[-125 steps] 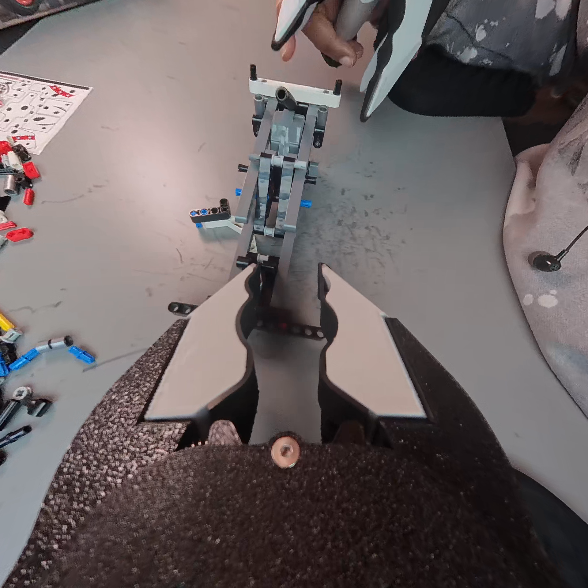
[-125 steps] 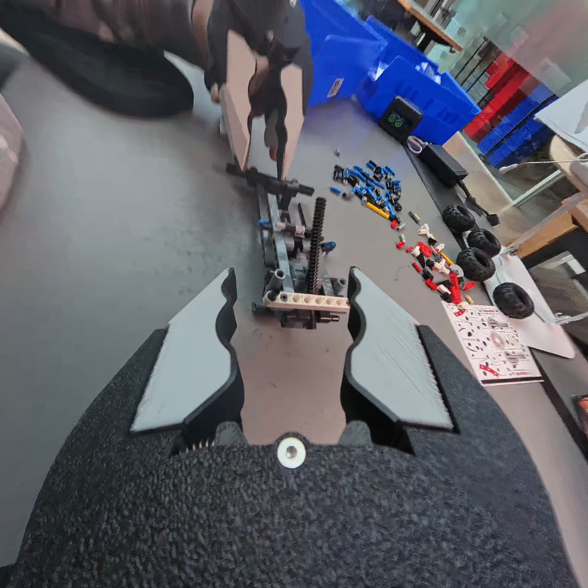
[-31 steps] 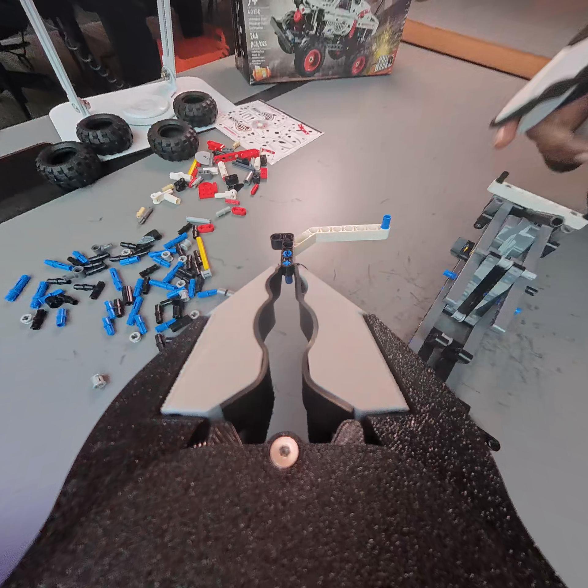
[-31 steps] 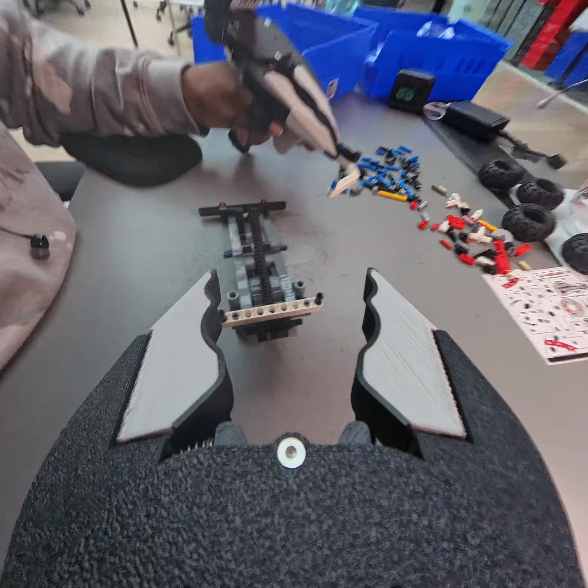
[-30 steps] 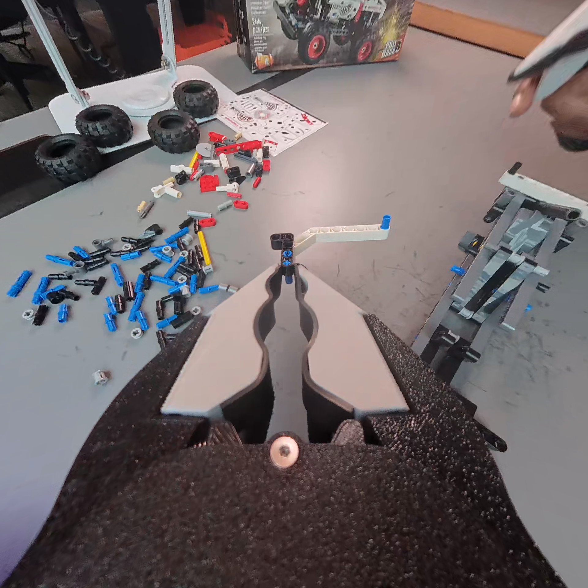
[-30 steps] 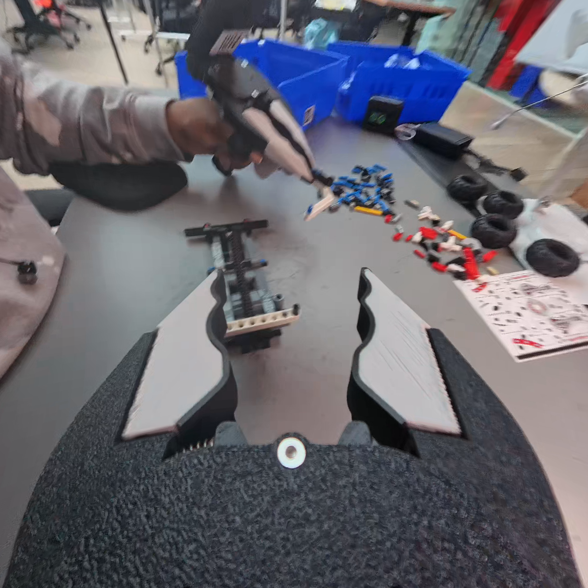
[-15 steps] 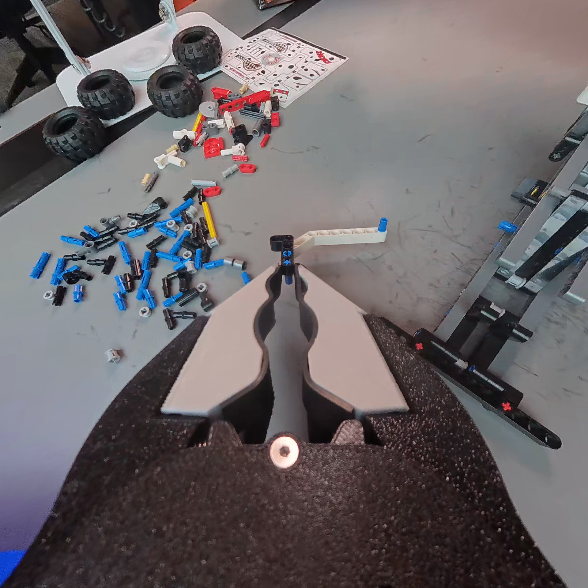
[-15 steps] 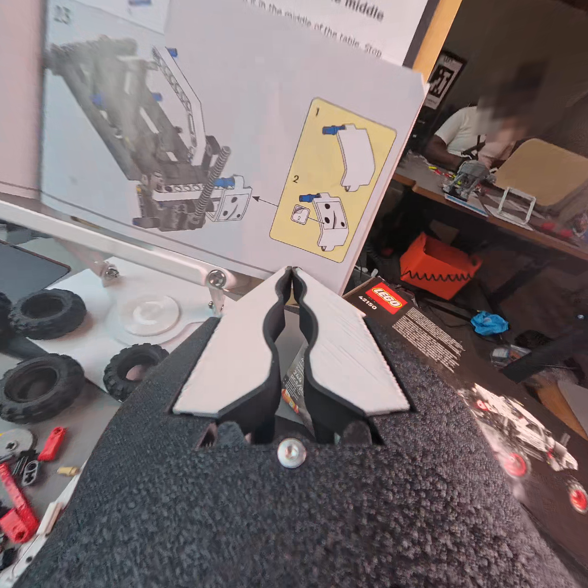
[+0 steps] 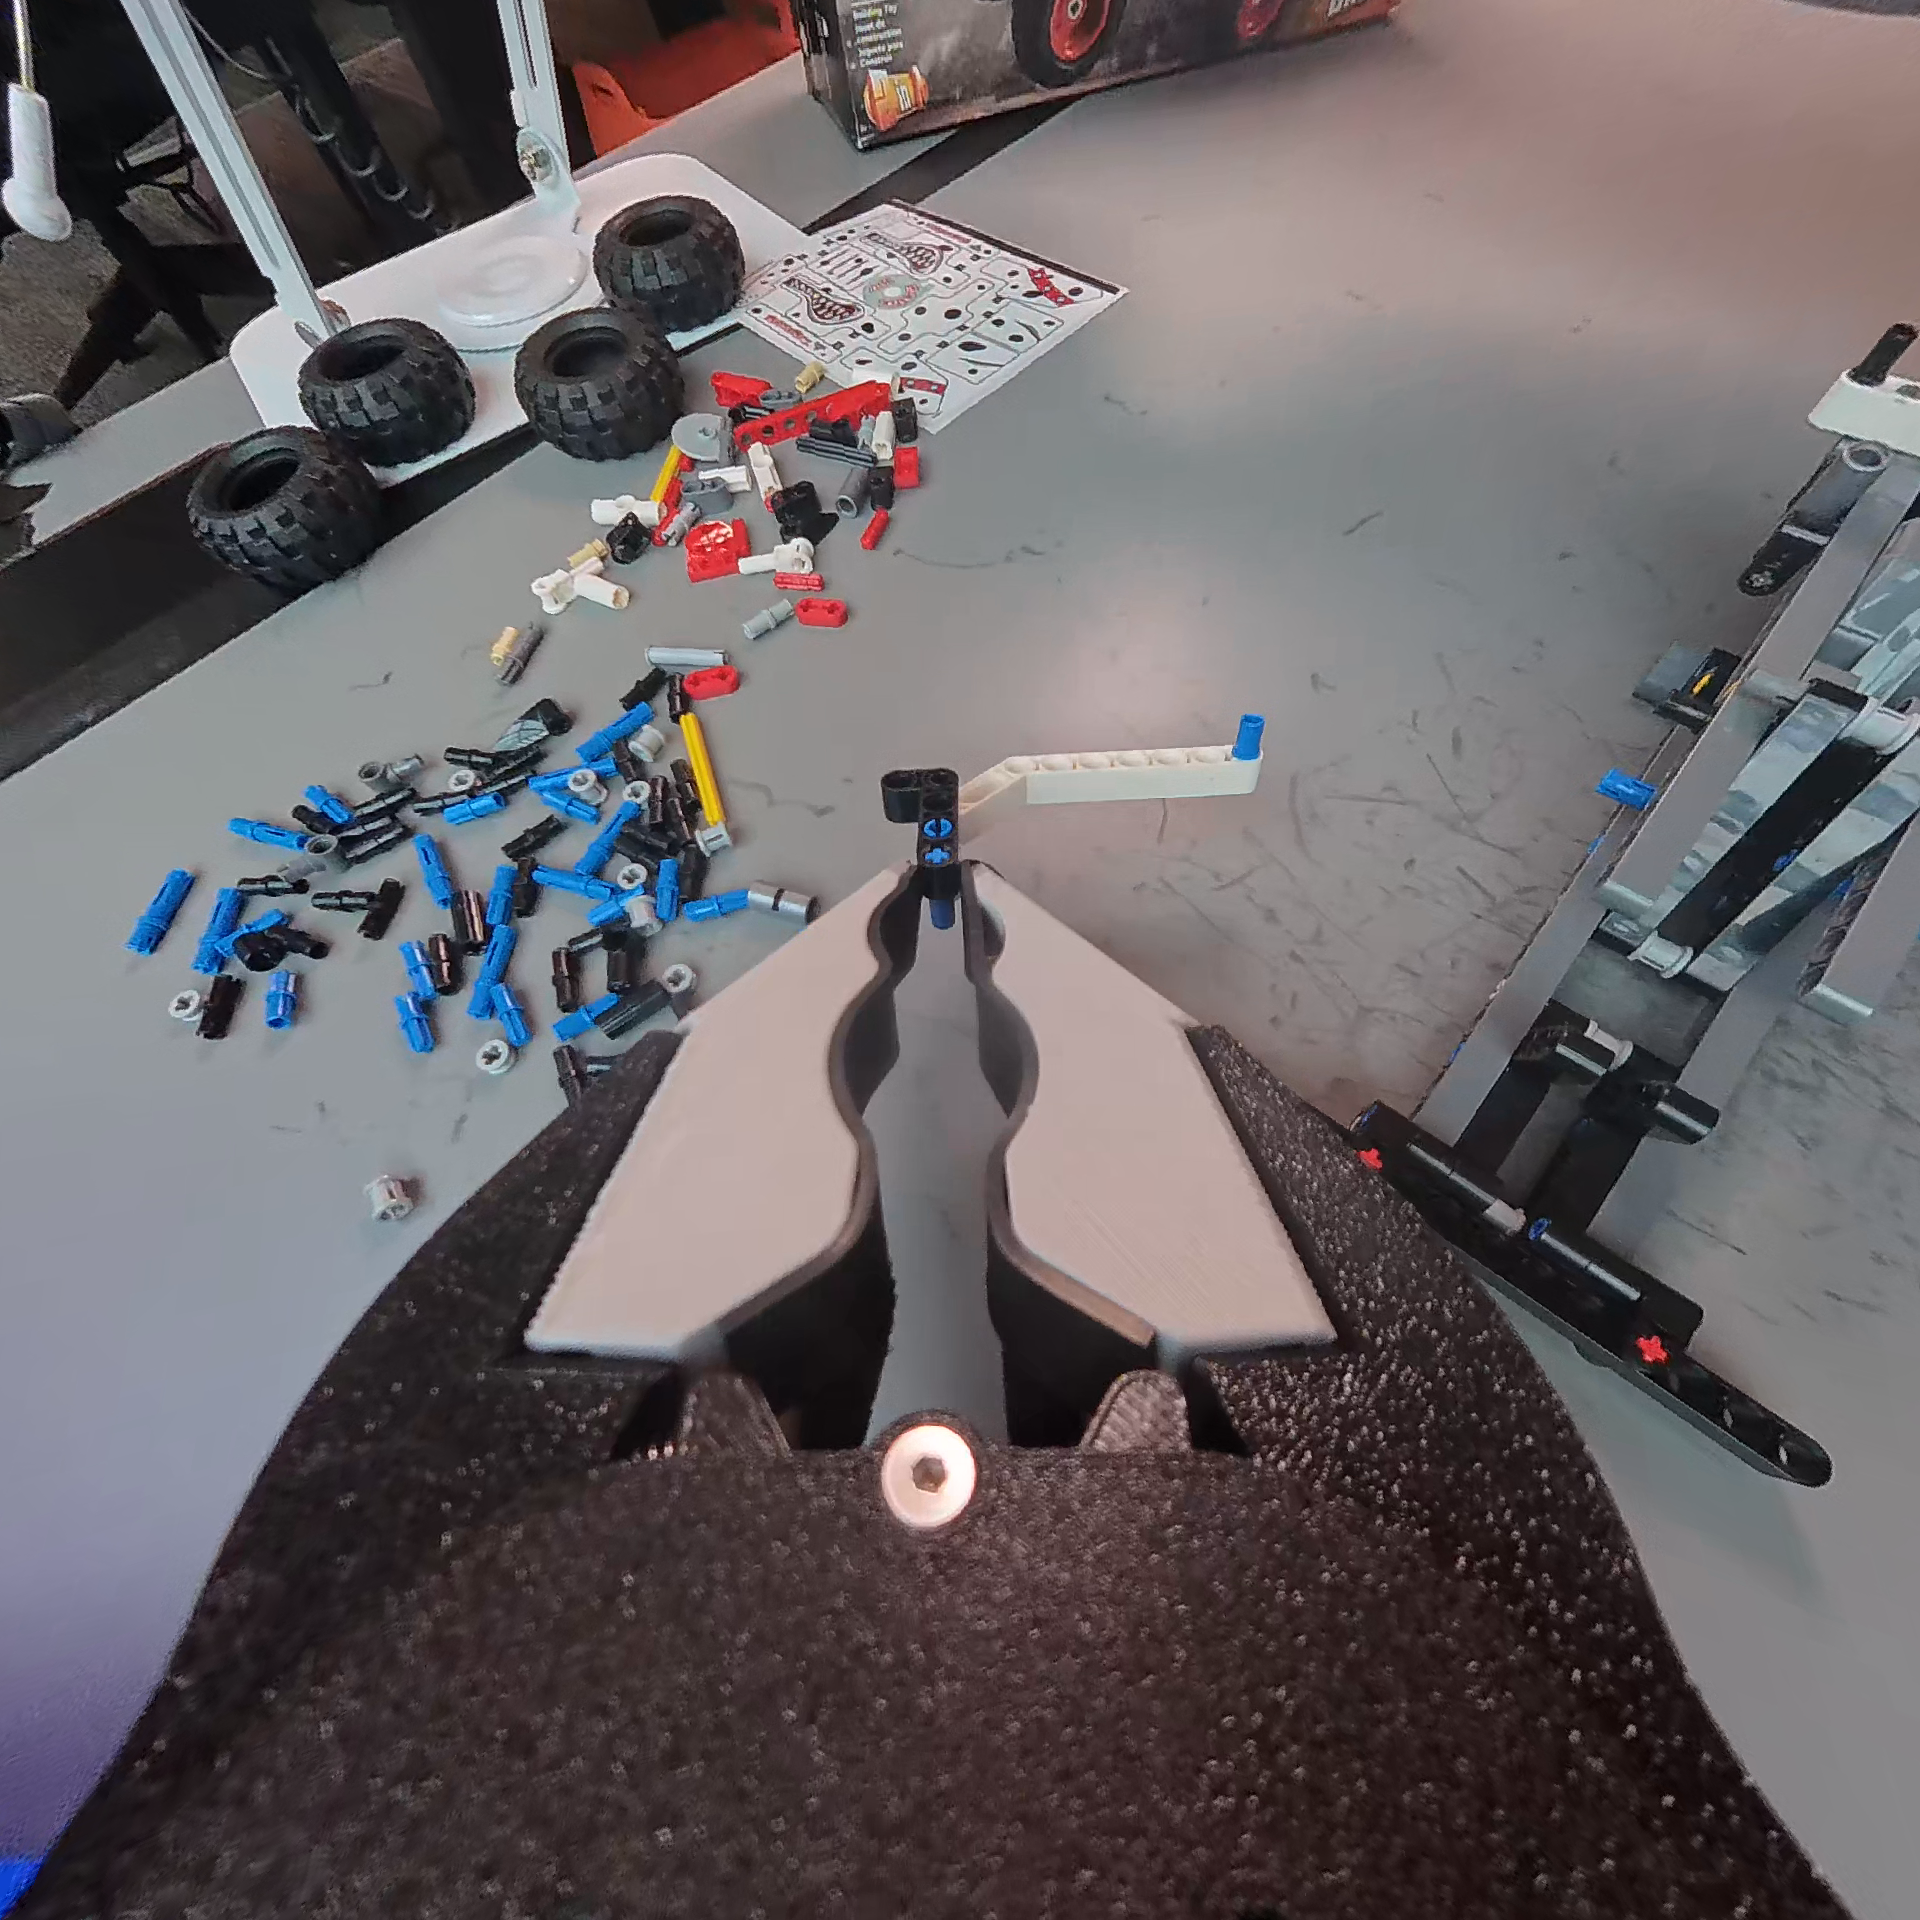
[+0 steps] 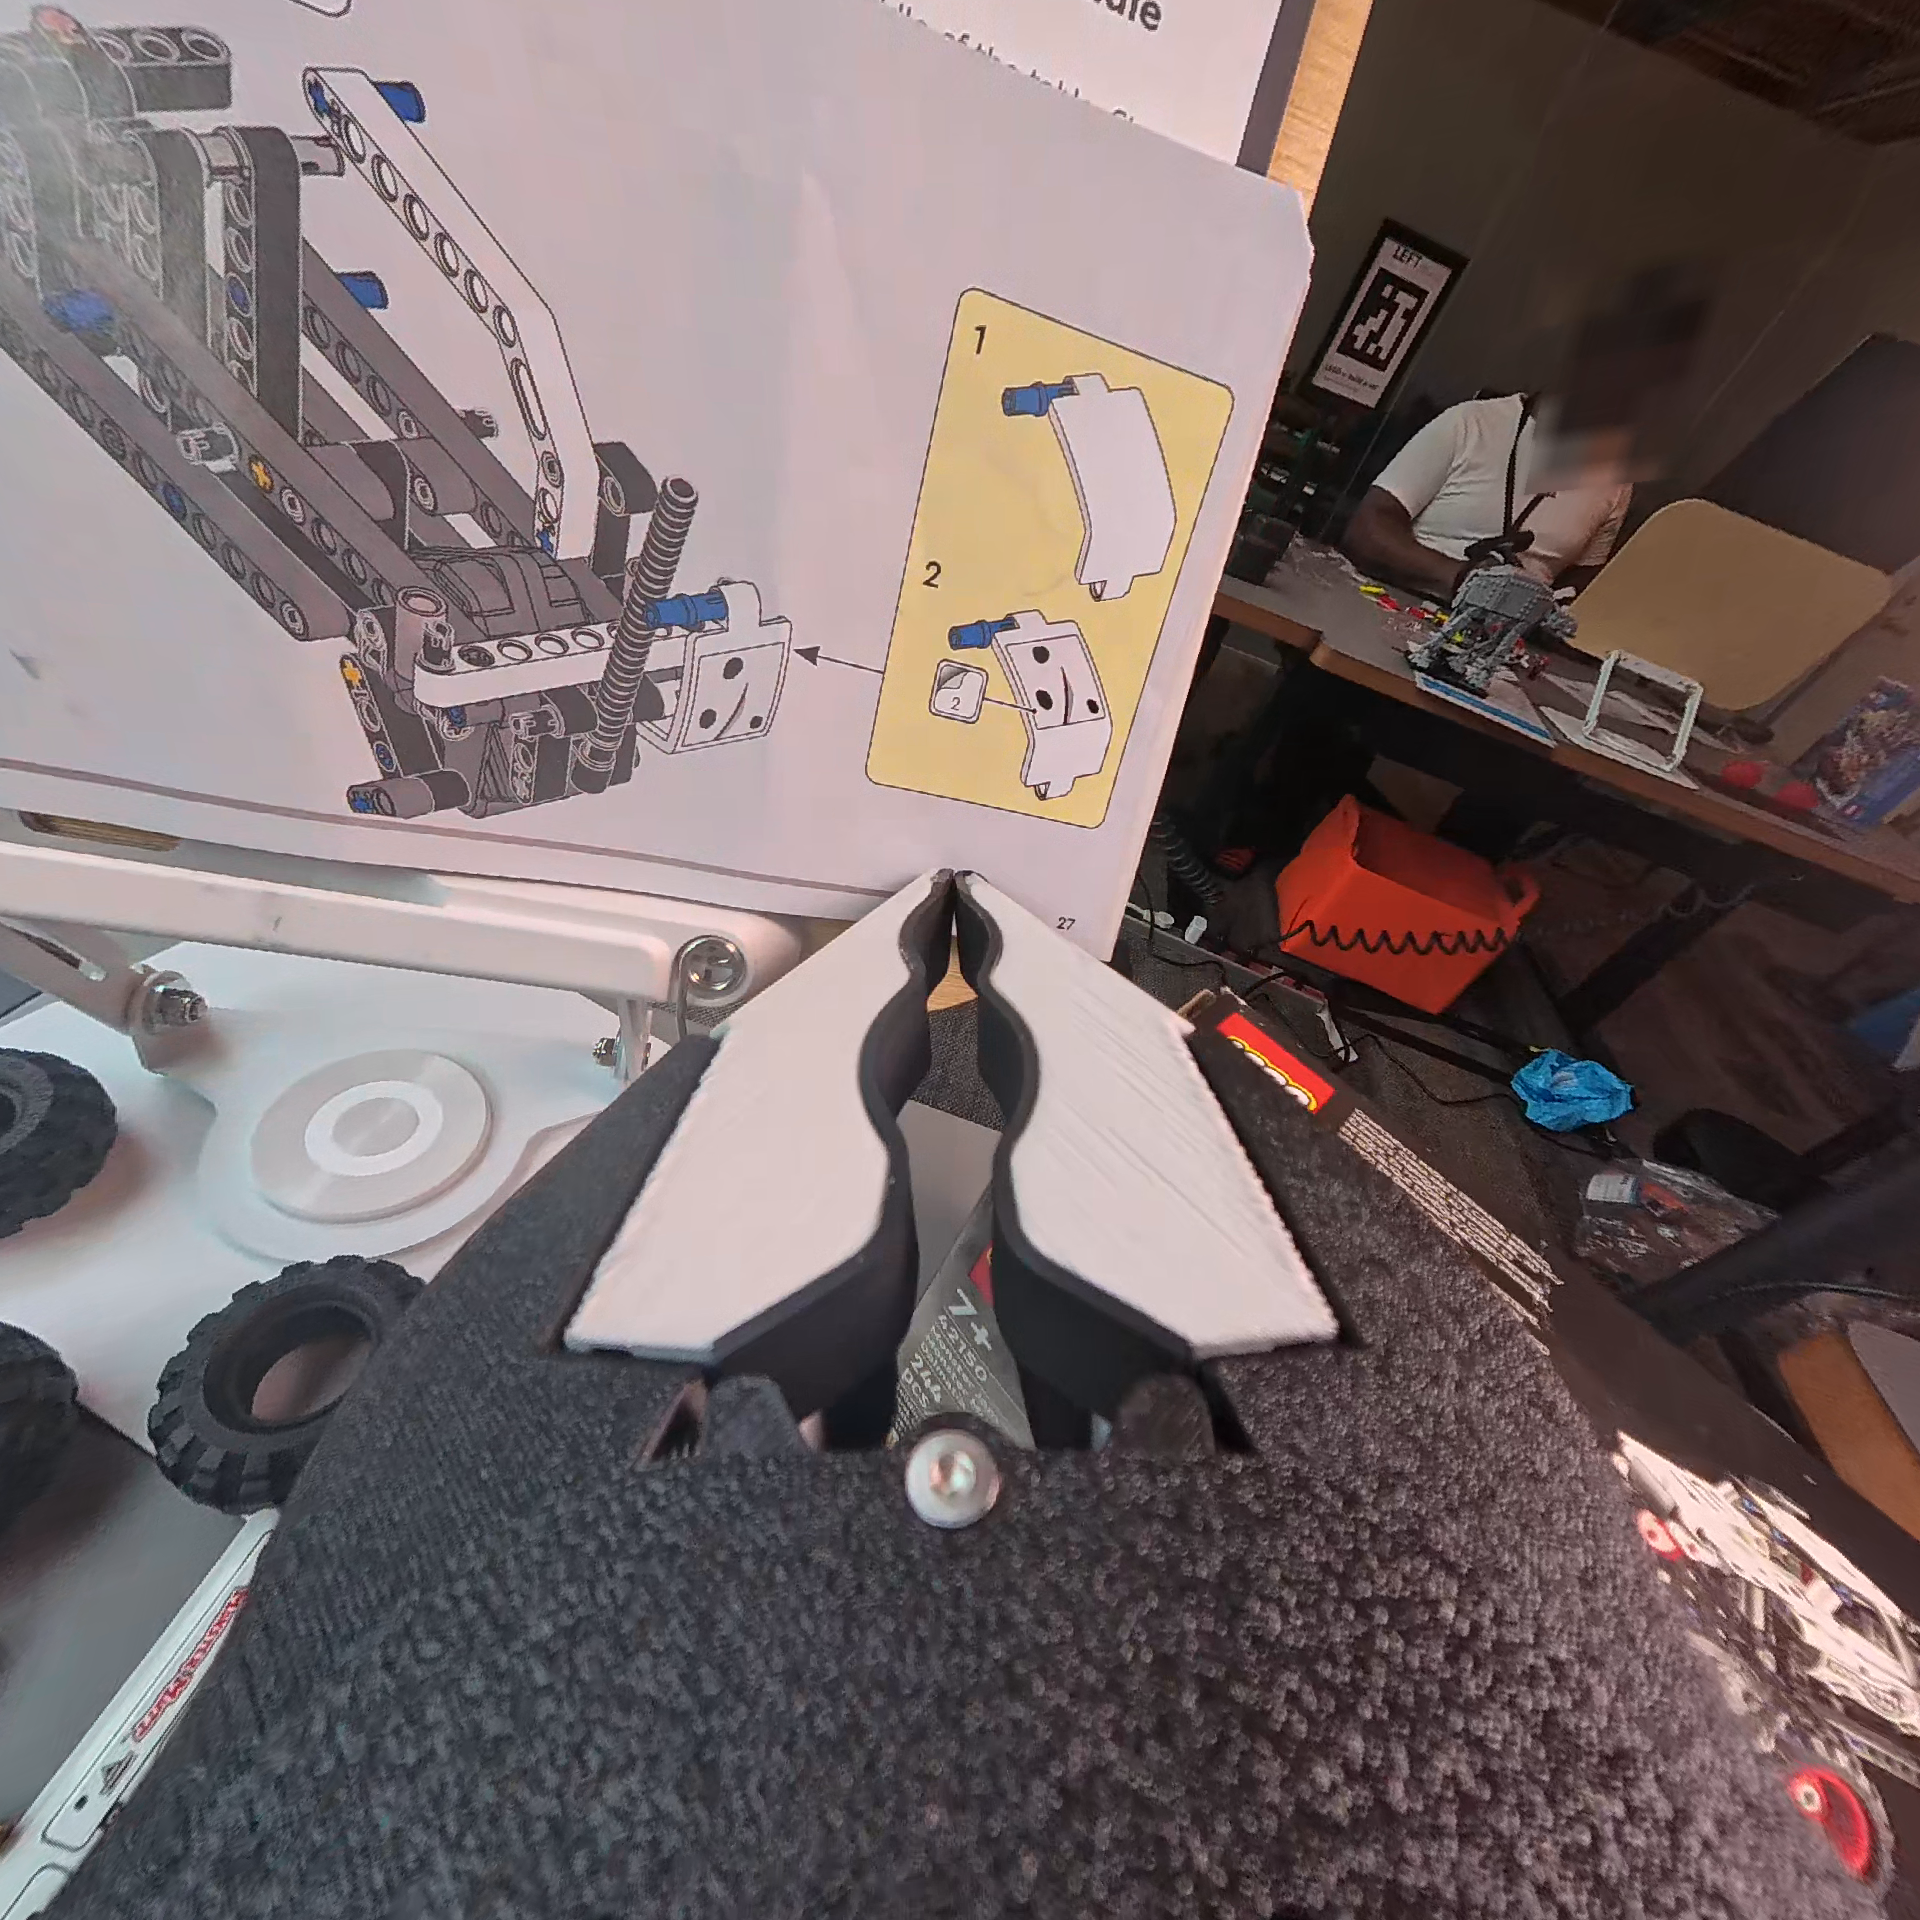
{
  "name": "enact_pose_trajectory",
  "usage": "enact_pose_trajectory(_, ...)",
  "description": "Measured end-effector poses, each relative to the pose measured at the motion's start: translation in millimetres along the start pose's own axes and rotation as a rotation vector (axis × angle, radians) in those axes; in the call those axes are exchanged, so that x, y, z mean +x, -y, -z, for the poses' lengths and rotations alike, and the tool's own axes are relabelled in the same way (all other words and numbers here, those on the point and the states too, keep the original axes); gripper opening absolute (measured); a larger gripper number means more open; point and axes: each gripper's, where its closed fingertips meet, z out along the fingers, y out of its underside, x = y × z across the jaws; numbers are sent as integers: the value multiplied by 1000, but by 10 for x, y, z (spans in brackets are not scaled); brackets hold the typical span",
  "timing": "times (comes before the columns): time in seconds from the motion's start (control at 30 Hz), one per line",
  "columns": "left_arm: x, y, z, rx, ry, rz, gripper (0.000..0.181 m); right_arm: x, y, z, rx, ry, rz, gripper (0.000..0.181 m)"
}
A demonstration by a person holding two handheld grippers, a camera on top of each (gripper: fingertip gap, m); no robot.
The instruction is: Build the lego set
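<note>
Left claw (image 9: 938, 883) pinches black connector (image 9: 928, 814) of white beam; chassis (image 9: 1766, 831) cut off; right claw (image 10: 953, 881) closed, empty.

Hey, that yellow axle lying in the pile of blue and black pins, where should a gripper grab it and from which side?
Grip the yellow axle across its bare upper half from above; pins crowd its lower end.
</note>
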Motion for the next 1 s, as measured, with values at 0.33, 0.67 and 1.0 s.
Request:
enact_pose_trajectory(0.33, -17, 59, 34, 41, 9, 8, 8, -281, 298, 969, 208, 209, -132, 11)
enact_pose_trajectory(0.67, -18, 261, 89, 160, 39, 6, 8, -1008, 61, 2171, 284, 445, -84, 10)
enact_pose_trajectory(1.0, -9, 299, 139, 192, 44, 16, 8, -1044, -484, 1725, 166, 384, -174, 16)
